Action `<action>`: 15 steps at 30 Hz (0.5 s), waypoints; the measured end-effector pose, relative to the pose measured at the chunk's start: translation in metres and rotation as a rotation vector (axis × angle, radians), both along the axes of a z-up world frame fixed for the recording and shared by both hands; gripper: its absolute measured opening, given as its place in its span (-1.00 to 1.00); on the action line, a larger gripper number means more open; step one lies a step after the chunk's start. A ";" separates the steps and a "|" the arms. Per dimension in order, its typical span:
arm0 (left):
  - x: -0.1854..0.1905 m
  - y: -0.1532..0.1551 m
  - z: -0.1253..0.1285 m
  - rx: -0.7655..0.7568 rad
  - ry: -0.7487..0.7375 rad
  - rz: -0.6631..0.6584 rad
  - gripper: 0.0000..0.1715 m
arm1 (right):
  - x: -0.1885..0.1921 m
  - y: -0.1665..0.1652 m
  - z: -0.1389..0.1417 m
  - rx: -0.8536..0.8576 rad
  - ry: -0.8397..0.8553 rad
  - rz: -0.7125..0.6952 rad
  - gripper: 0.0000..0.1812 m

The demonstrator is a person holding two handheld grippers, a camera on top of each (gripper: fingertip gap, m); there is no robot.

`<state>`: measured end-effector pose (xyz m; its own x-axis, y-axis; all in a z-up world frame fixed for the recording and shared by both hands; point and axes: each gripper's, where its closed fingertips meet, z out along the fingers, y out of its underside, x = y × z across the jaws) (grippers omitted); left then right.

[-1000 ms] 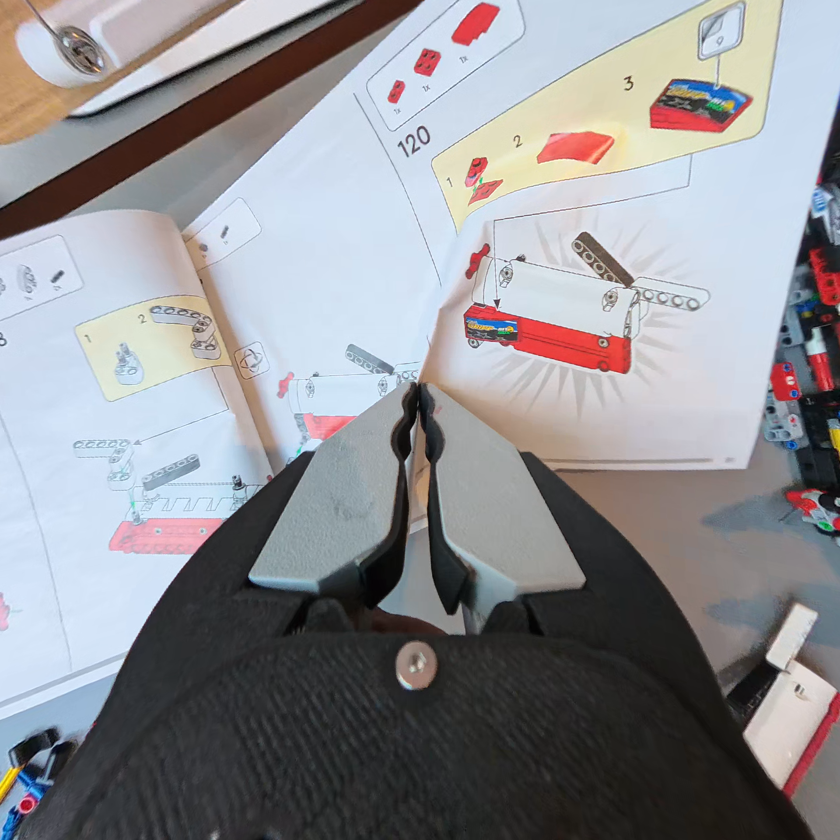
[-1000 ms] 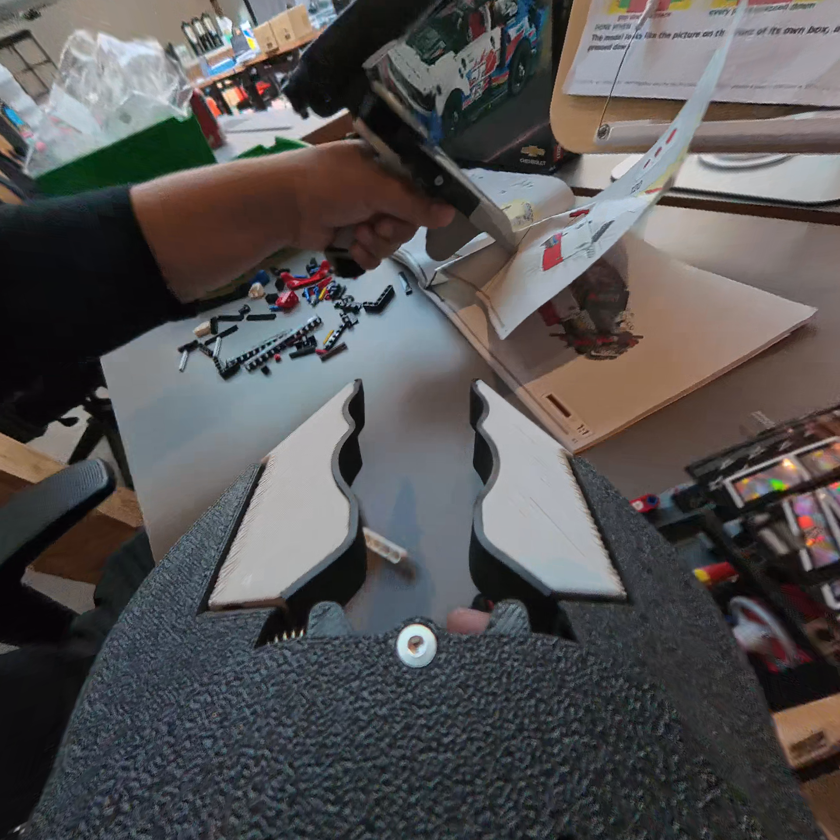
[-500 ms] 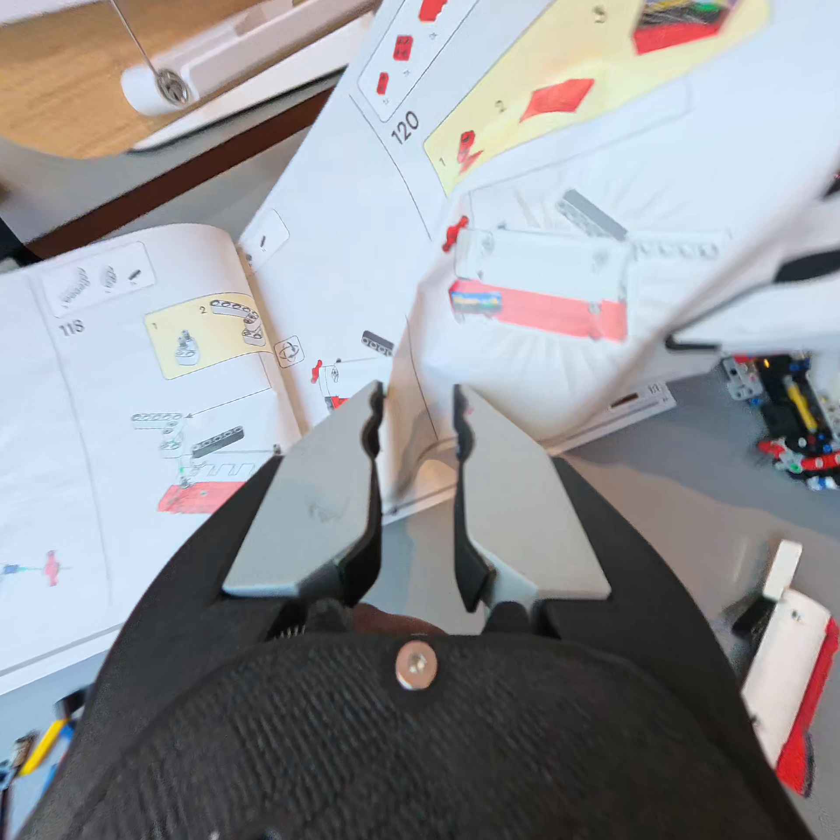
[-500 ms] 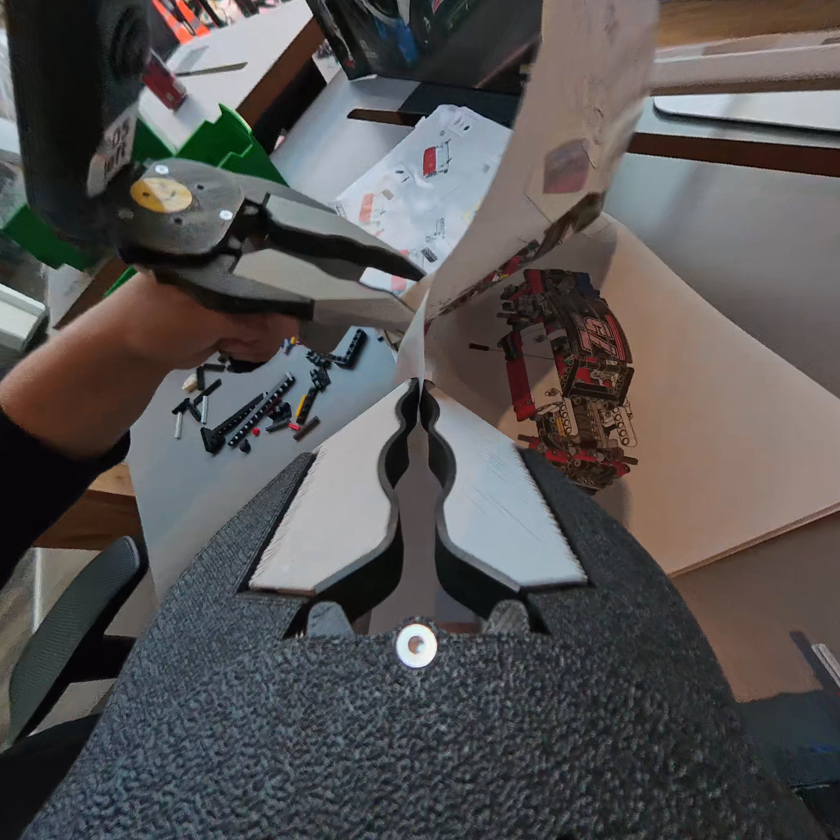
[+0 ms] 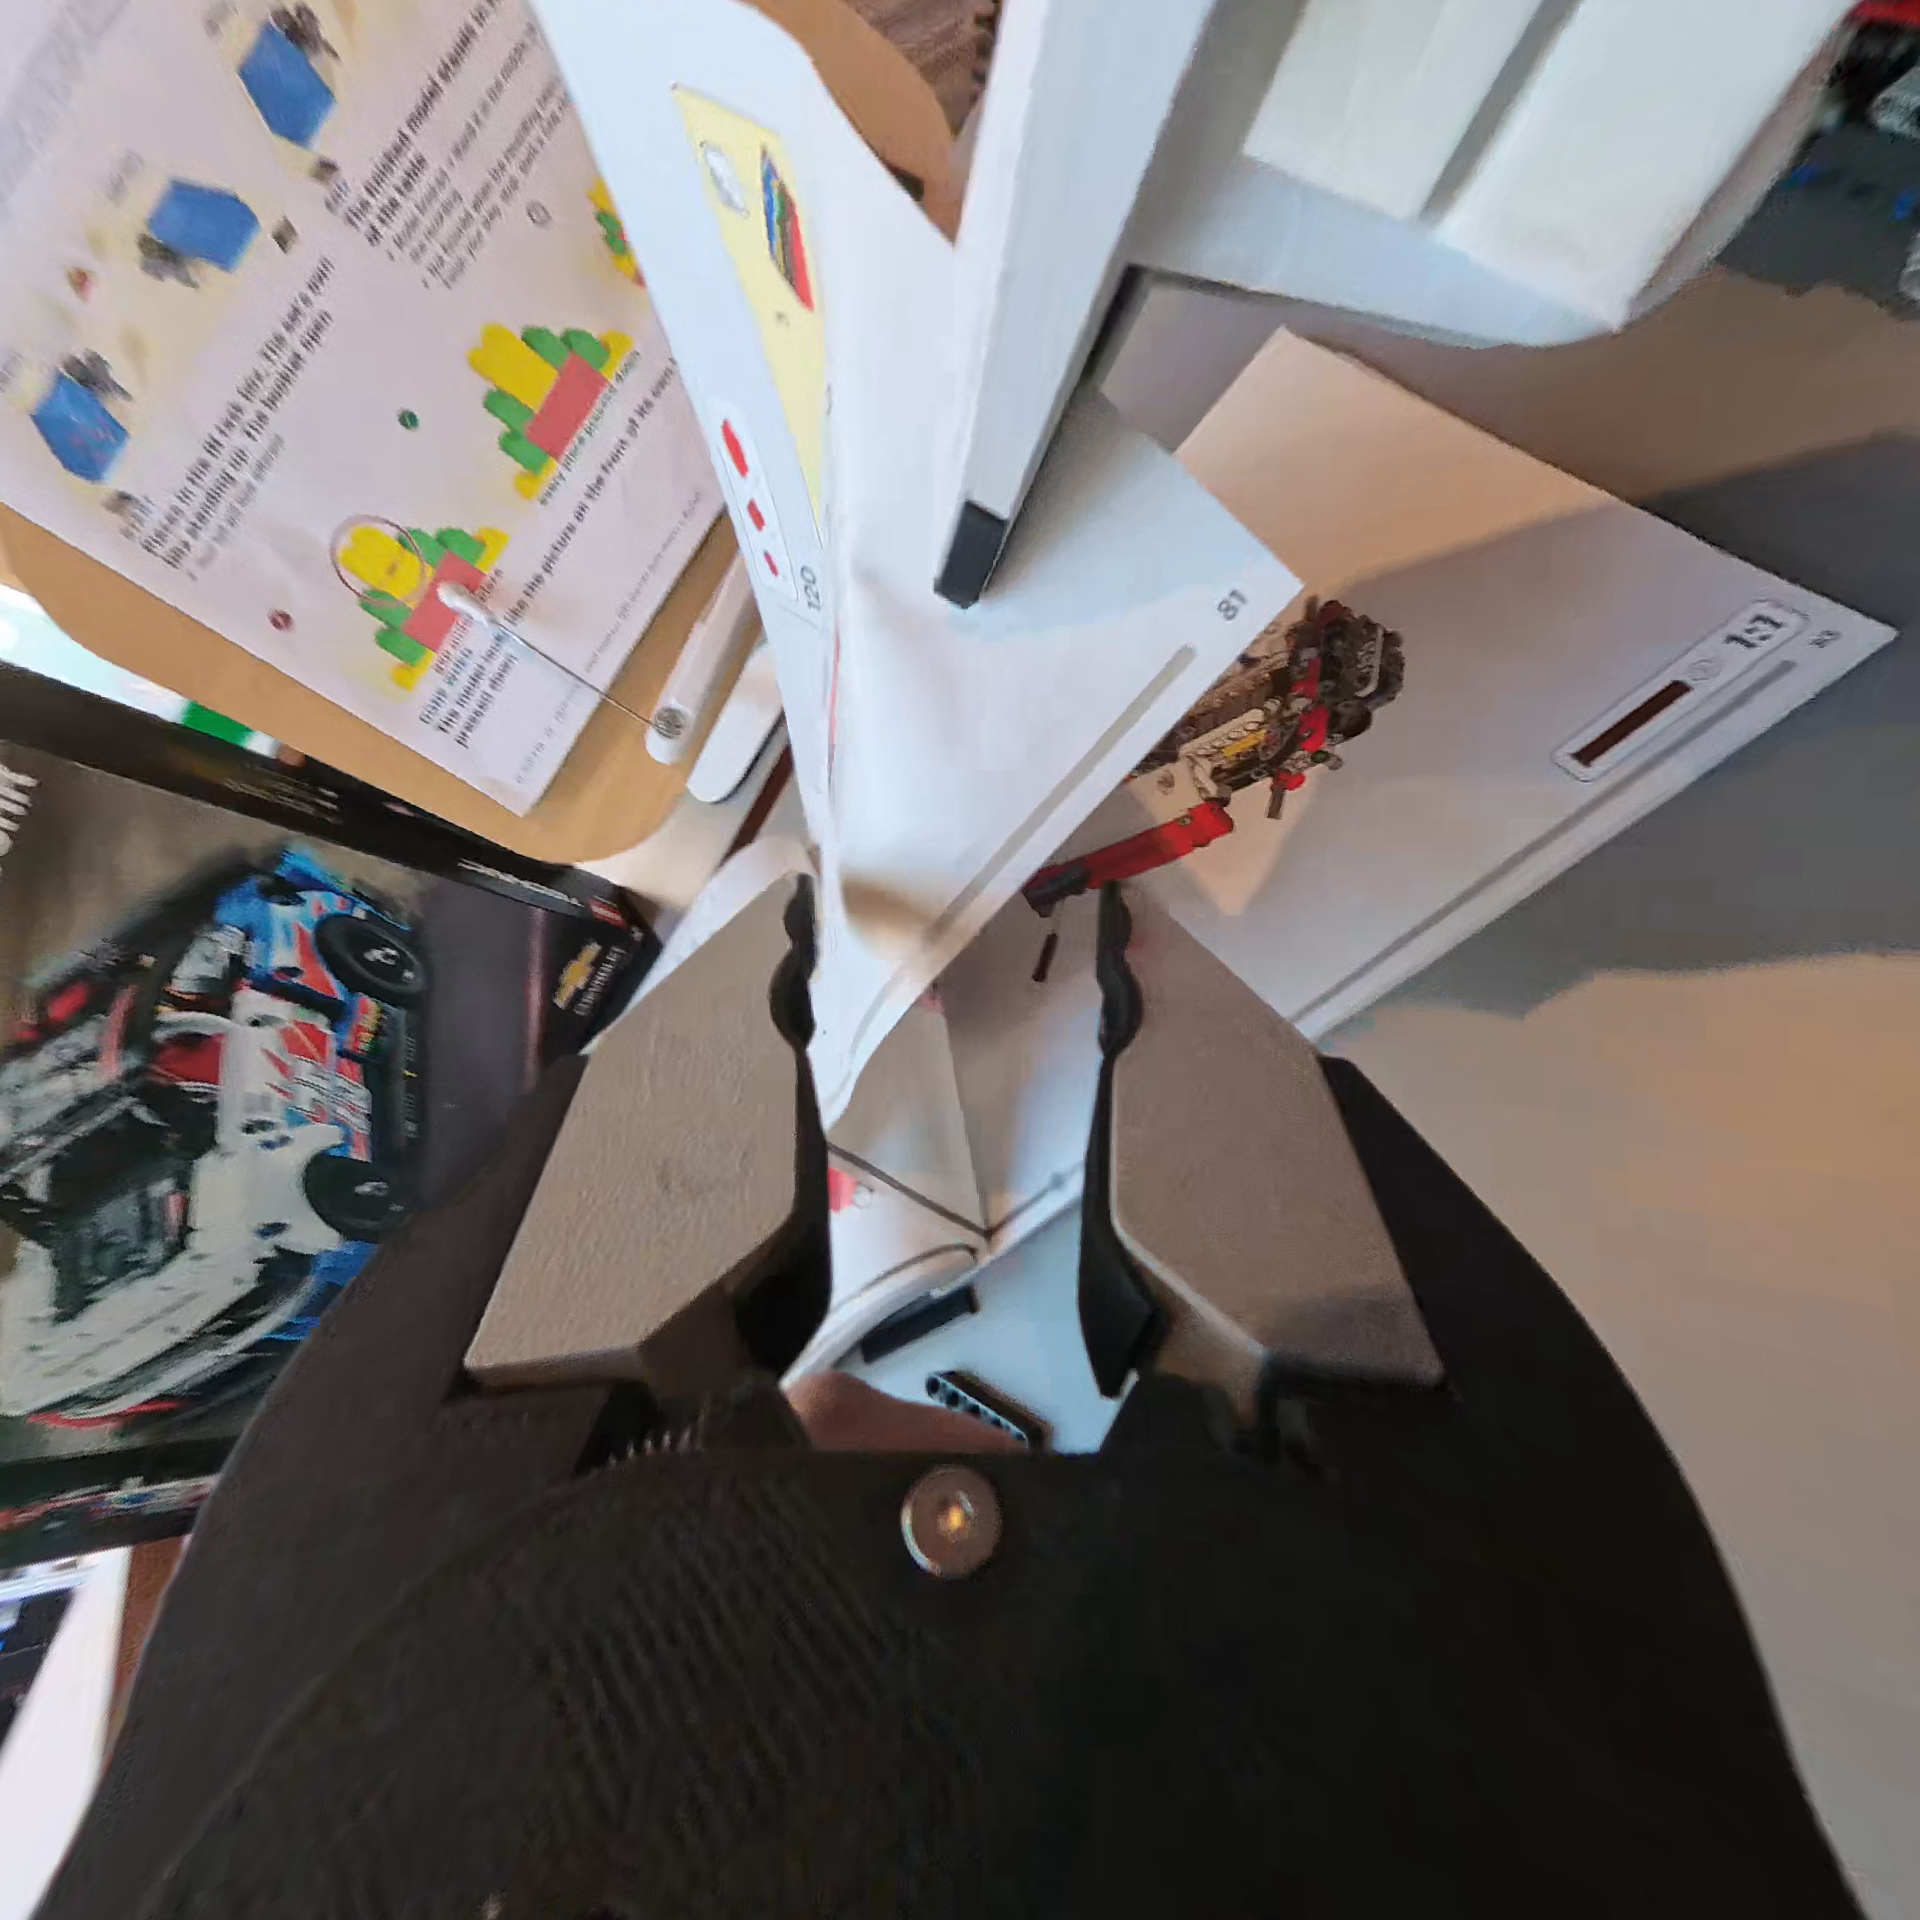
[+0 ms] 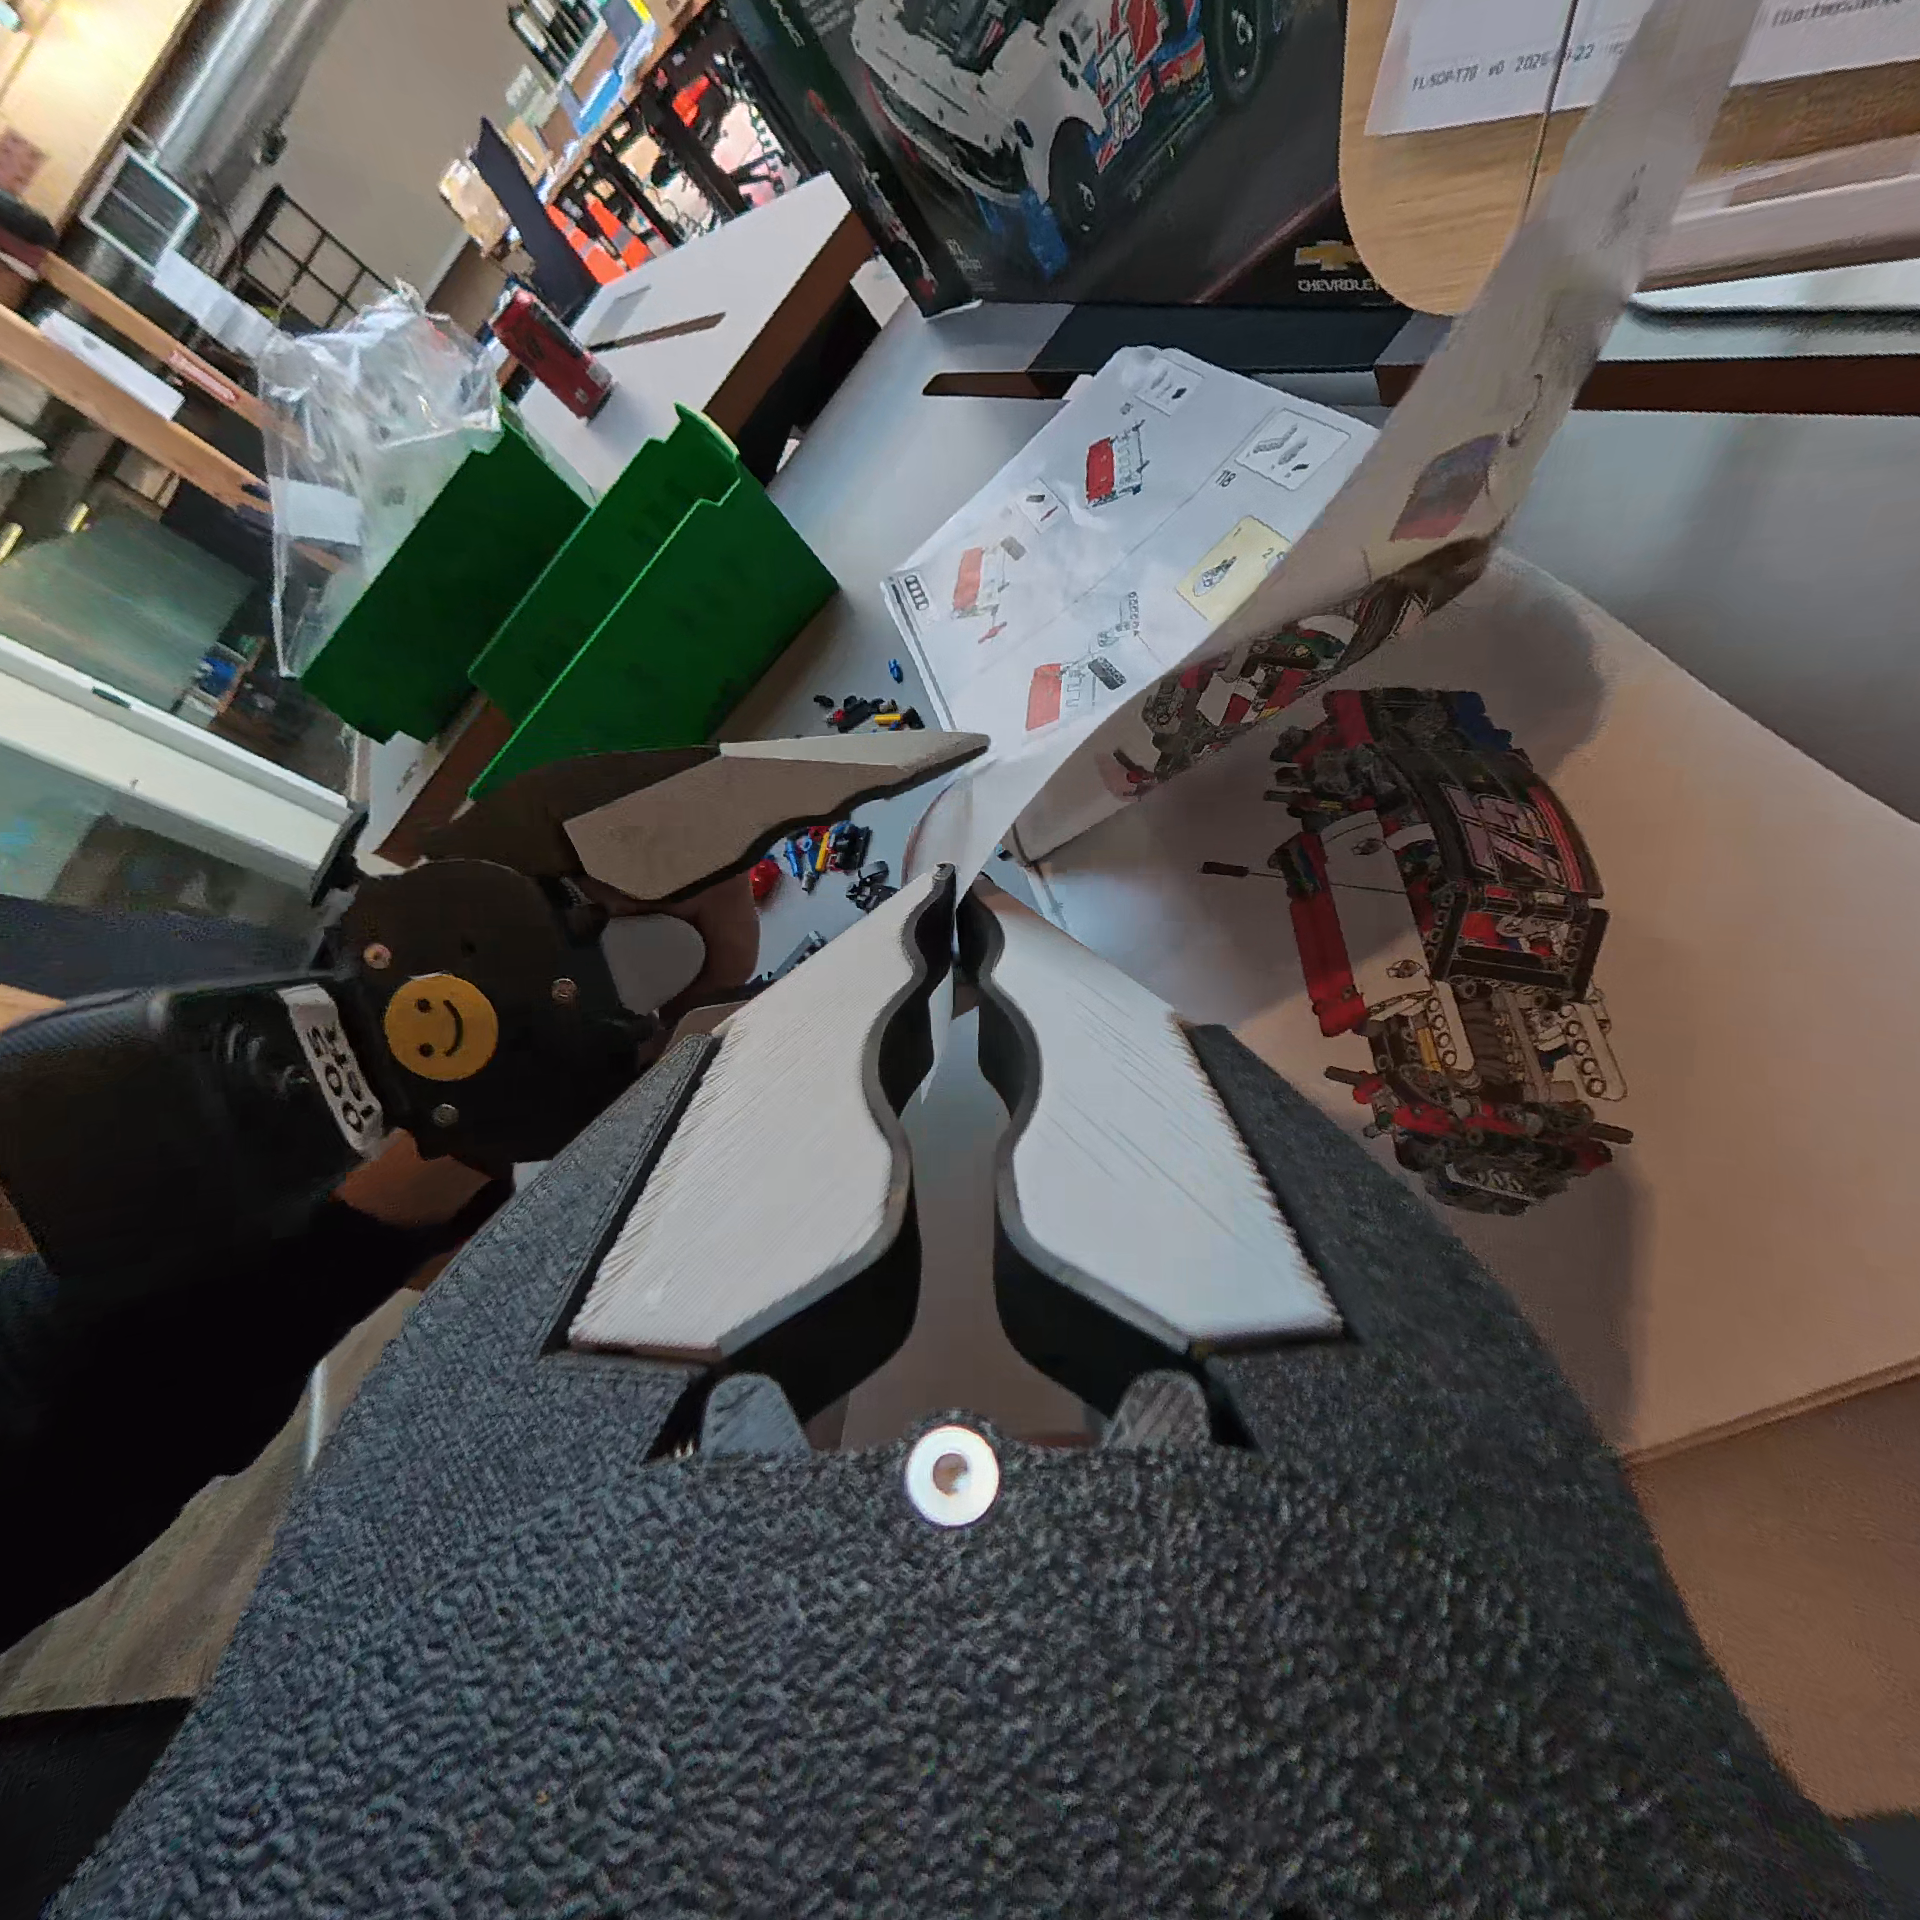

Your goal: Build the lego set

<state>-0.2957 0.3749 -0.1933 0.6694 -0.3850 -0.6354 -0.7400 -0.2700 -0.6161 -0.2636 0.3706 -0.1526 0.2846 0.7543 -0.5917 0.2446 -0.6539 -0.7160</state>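
Note:
The instruction booklet [image 6: 1091, 561] lies open on the grey table. One page [image 6: 1455, 416] is lifted and curls up over the spread. My right gripper [image 6: 954, 904] is shut on that page's lower edge. Below it lies a page with a picture of the red car model [image 6: 1455, 935]. My left gripper [image 5: 951, 935] is open and empty, and the lifted page [image 5: 935, 727] hangs beside its left finger. The right gripper's white fingers [image 5: 1029, 312] show above it, on the page. In the right wrist view the left gripper's upper finger [image 6: 769, 800] sits just left of the page.
Loose Lego pieces [image 6: 821, 852] lie left of the booklet. Two green bins [image 6: 644, 603] and a plastic bag [image 6: 364, 416] stand farther left. The set's box [image 5: 208, 1091] and a wooden stand holding a sheet [image 5: 312, 364] are behind. A red can [image 6: 551, 353] stands at the back. My hands' fingertips stand some 6 cm from each other.
My left gripper opened and let go of the page. My right gripper shut on the page's edge and lifted it higher. The left wrist view swung toward the box.

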 end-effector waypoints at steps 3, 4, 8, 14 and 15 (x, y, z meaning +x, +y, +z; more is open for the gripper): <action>-0.002 0.009 0.006 0.075 0.050 0.038 -0.63 | 0.004 0.000 0.002 -0.008 0.005 0.000 -1.00; -0.005 0.011 0.009 0.093 0.046 0.056 -0.74 | 0.005 0.000 0.002 -0.009 0.007 -0.002 -1.00; -0.012 0.013 0.017 0.119 -0.001 0.075 -1.00 | 0.006 -0.002 0.009 -0.046 0.052 0.011 -0.98; -0.061 0.012 0.024 0.078 -0.191 0.198 -1.00 | 0.029 -0.005 0.017 0.138 0.005 -0.034 -0.80; -0.075 0.013 0.024 0.070 -0.224 0.230 -1.00 | 0.035 -0.010 0.018 0.173 -0.002 -0.032 -0.80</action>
<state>-0.3709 0.3874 -0.1694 0.8598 -0.1676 -0.4823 -0.5085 -0.3657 -0.7795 -0.2289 0.3606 -0.1349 0.3113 0.8351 -0.4535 0.2270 -0.5287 -0.8179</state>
